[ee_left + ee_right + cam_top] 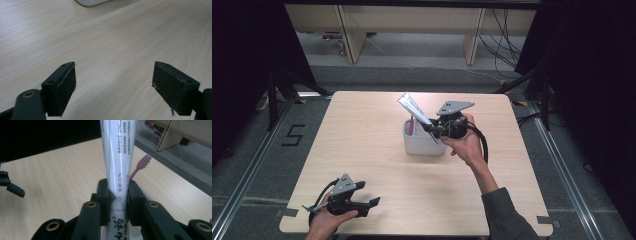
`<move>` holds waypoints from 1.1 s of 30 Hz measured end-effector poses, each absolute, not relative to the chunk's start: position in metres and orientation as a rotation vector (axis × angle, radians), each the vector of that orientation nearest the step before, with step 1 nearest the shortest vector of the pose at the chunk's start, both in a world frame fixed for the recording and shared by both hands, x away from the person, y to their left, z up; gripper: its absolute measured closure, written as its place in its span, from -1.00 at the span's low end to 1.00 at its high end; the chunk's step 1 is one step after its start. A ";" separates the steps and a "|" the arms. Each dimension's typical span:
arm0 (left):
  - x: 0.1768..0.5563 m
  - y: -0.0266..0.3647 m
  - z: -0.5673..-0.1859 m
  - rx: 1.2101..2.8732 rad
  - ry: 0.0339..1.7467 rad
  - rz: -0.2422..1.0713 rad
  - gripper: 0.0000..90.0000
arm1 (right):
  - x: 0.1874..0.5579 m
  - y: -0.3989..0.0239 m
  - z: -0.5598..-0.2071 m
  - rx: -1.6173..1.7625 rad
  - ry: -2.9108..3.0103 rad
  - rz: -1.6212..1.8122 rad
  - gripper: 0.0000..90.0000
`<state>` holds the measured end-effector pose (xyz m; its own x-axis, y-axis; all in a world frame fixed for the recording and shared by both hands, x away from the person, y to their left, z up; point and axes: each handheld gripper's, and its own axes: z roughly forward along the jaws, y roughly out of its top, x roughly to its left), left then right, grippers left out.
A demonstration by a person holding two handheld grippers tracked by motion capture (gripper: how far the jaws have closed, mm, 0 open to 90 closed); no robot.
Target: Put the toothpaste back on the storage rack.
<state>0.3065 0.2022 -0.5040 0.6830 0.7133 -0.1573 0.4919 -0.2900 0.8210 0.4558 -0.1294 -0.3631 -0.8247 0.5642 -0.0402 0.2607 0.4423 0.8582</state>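
Wooden counter (362, 145): right claw (117, 195) clenched on toothpaste tube (117, 157), tilted above white cup (424, 142) holding toothbrush (142, 163). Left claw (113, 82) released, idle. Likely next: lower tube into cup, then release.

Even overhead light, dark surroundings, soft focus.

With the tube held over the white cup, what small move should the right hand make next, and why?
Probably lower the toothpaste tube straight down into the white cup. The right gripper is shut on the tube, which is tilted above the cup, where a pink toothbrush already stands. The left gripper rests open, away from the cup.
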 end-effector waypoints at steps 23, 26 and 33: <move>0.306 0.204 -0.504 1.961 0.930 0.287 -0.58 | 0.500 -0.116 -0.374 0.772 2.282 1.483 0.69; 0.306 0.204 -0.504 1.951 0.931 0.292 -0.58 | 0.503 -0.114 -0.375 0.779 2.286 1.482 0.69; 0.304 0.203 -0.504 1.952 0.937 0.285 -0.58 | 0.508 -0.110 -0.381 0.803 2.275 1.492 0.69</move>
